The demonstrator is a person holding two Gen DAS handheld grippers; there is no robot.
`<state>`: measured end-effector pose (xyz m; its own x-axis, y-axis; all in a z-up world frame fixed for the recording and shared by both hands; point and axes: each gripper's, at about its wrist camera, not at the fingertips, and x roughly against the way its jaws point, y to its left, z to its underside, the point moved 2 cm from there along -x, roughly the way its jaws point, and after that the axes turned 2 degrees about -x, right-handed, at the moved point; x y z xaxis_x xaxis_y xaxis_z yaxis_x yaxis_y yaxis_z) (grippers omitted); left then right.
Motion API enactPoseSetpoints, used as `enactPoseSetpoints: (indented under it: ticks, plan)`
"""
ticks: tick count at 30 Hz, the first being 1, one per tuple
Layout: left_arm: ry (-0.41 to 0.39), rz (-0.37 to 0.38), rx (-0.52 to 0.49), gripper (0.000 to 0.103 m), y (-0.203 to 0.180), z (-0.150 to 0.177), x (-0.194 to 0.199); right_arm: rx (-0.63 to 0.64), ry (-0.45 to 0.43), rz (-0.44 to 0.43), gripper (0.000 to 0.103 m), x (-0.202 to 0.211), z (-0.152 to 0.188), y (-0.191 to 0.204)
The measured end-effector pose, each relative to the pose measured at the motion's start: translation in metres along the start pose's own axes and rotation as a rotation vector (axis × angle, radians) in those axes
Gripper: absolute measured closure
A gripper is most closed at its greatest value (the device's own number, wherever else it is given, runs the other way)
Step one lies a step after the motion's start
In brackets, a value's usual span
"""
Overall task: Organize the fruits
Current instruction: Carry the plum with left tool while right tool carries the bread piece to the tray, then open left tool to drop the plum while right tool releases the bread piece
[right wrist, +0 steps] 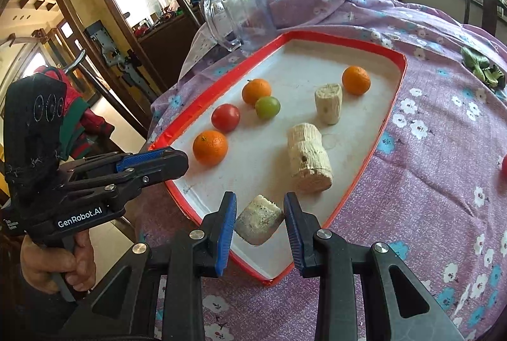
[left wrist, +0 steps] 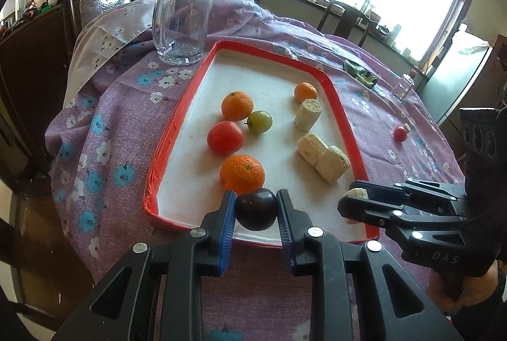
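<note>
A white tray with a red rim [left wrist: 187, 106] [right wrist: 389, 112] lies on the purple flowered tablecloth. On it are three oranges [left wrist: 242, 174] [right wrist: 210, 147], a red tomato [left wrist: 225, 137] [right wrist: 225, 118], a green grape [left wrist: 259, 121] [right wrist: 267, 107] and pale banana pieces [left wrist: 323, 157] [right wrist: 309, 157]. My left gripper [left wrist: 256, 209] is shut on a dark plum [left wrist: 256, 209] over the tray's near edge; it also shows in the right wrist view [right wrist: 171, 163]. My right gripper [right wrist: 259, 219] is shut on a banana piece [right wrist: 259, 220] above the near end of the tray, and it shows in the left wrist view [left wrist: 353, 203].
A clear glass mug [left wrist: 182, 17] [right wrist: 237, 14] stands beyond the tray's far left corner. A small red fruit [left wrist: 400, 133] lies on the cloth right of the tray. Green leaves [left wrist: 359, 71] [right wrist: 481, 65] and a small glass [left wrist: 404, 87] lie farther right. Chairs stand behind the table.
</note>
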<state>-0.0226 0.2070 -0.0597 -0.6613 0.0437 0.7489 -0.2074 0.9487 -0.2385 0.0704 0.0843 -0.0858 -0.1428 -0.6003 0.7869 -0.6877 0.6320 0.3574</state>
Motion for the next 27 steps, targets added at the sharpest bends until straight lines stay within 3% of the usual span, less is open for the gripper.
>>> enactPoseSetpoints:
  ticks: [12,16,27]
  plan:
    - [0.014,-0.006,-0.003,0.076,-0.001,0.001,-0.013,0.005,0.03,0.008,0.069,-0.013,0.003,0.0]
    - [0.007,-0.012,-0.002,0.067,-0.001,0.001,-0.012,0.002,0.025,0.004,0.069,-0.009,0.003,-0.001]
    - [-0.005,-0.026,-0.001,0.055,-0.007,0.002,-0.002,-0.012,-0.019,0.005,0.066,0.021,0.008,-0.01]
